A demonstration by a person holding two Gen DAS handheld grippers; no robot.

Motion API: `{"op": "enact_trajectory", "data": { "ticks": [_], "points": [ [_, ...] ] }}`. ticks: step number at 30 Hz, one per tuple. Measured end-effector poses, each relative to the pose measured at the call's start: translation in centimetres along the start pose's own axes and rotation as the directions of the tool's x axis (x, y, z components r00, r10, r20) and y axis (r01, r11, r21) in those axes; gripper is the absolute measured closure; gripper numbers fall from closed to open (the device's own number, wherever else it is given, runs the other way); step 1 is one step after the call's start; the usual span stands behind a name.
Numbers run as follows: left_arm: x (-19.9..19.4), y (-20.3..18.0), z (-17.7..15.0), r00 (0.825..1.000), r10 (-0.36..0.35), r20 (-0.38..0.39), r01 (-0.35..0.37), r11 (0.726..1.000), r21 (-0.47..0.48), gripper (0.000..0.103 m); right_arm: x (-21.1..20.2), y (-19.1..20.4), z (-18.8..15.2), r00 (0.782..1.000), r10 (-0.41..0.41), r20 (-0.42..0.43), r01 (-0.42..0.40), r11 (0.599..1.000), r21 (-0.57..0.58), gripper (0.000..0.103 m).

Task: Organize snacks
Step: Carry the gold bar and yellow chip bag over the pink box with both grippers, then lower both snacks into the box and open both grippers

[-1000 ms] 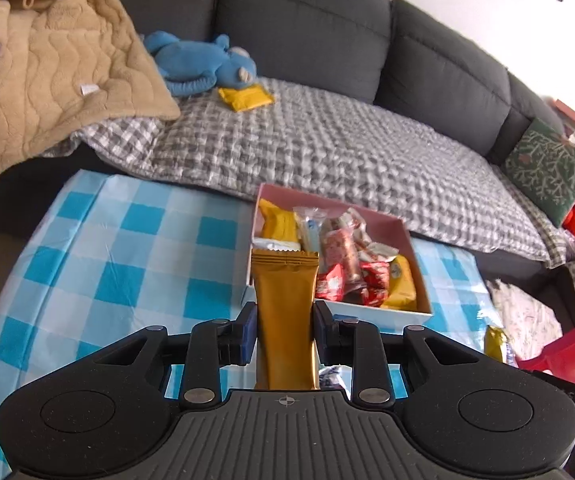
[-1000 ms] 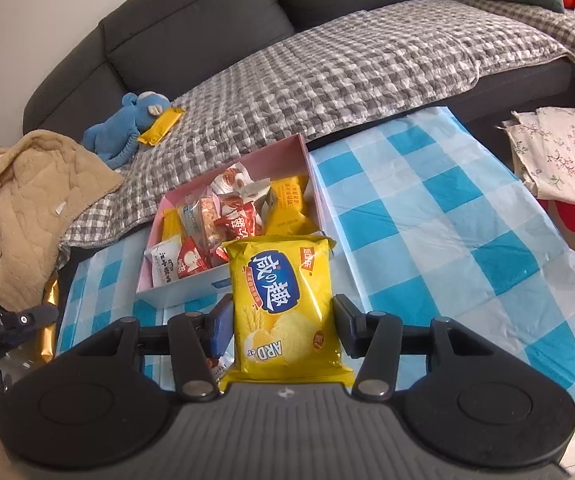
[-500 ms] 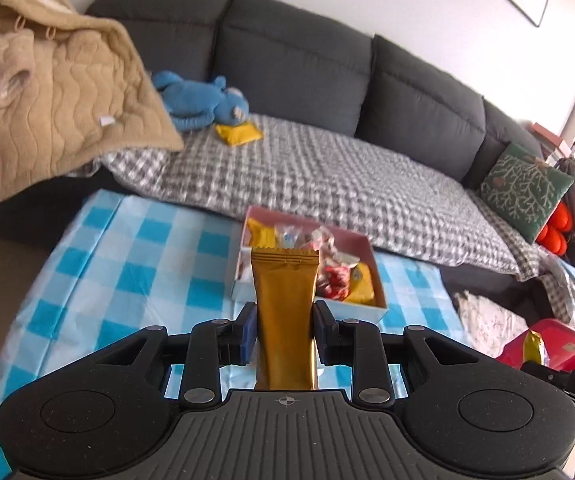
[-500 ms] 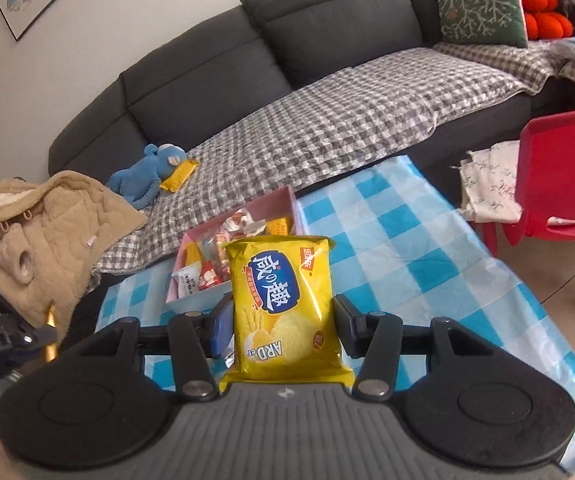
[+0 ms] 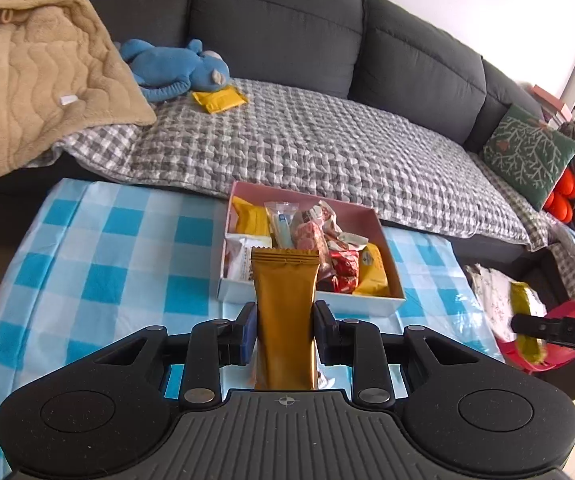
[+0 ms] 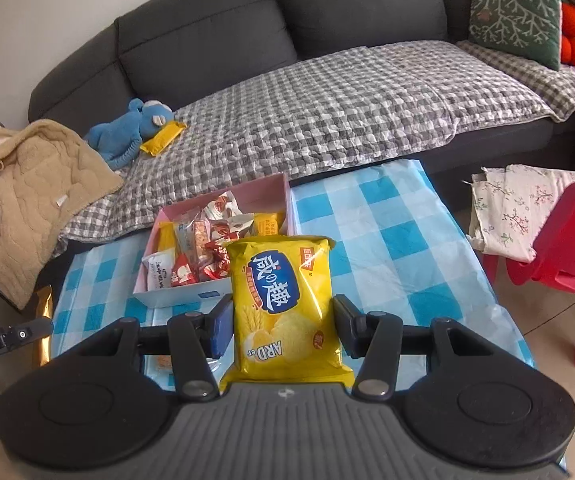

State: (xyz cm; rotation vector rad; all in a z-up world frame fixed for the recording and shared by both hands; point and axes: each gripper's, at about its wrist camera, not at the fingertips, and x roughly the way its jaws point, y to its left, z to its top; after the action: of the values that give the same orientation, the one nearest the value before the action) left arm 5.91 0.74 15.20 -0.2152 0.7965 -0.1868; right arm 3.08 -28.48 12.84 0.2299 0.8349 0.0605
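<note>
- A gold snack bar is clamped upright between the pads of the left gripper, on the near side of the pink snack box.
- A yellow chip bag is pinched at its sides by the right gripper, also on the near side of the snack box (its print reads upside down at the bottom).
- The box is seen filled with mixed wrapped snacks and stands on a blue-and-white checked tablecloth.
- Beyond the box, a grey checked blanket is spread over a dark grey sofa.
- Left of the box, on the blanket, a blue plush toy lies touching a yellow packet.
- A tan quilted garment is draped further left.
- Right of the box, a red plastic chair stands off the table.
</note>
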Motion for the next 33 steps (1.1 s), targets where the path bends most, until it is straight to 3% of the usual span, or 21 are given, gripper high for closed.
{"op": "enact_trajectory", "data": {
  "ticks": [4,10,19,25,30,33],
  "points": [
    [5.0,-0.6,2.7,1.000,0.013,-0.012,-0.012,0.999,0.034,0.076,7.0,1.1,2.1,0.997,0.009,-0.072,-0.012,0.999,-0.038,0.055],
    [13.2,-0.2,6.8,0.999,0.025,-0.024,-0.025,1.000,0.020,0.076,13.9,2.7,6.3,0.996,0.045,-0.075,-0.051,0.995,-0.086,0.055],
    [21.4,-0.1,8.2,0.996,0.037,-0.075,-0.032,0.998,0.062,0.076,21.9,2.9,10.6,0.996,0.072,-0.058,-0.078,0.991,-0.105,0.055],
    [21.8,-0.6,8.4,0.997,0.036,-0.072,-0.030,0.997,0.075,0.073,22.7,3.0,10.0,0.993,0.094,-0.068,-0.101,0.988,-0.116,0.052],
    [17.9,-0.5,8.8,0.998,0.057,-0.032,-0.054,0.995,0.086,0.047,18.2,2.4,9.0,0.997,0.081,-0.018,-0.082,0.995,-0.062,0.045],
    [15.1,0.2,8.7,0.998,0.047,-0.038,-0.045,0.998,0.043,0.043,14.8,2.5,8.1,0.997,0.078,-0.012,-0.079,0.995,-0.059,0.045]
  ]
}}
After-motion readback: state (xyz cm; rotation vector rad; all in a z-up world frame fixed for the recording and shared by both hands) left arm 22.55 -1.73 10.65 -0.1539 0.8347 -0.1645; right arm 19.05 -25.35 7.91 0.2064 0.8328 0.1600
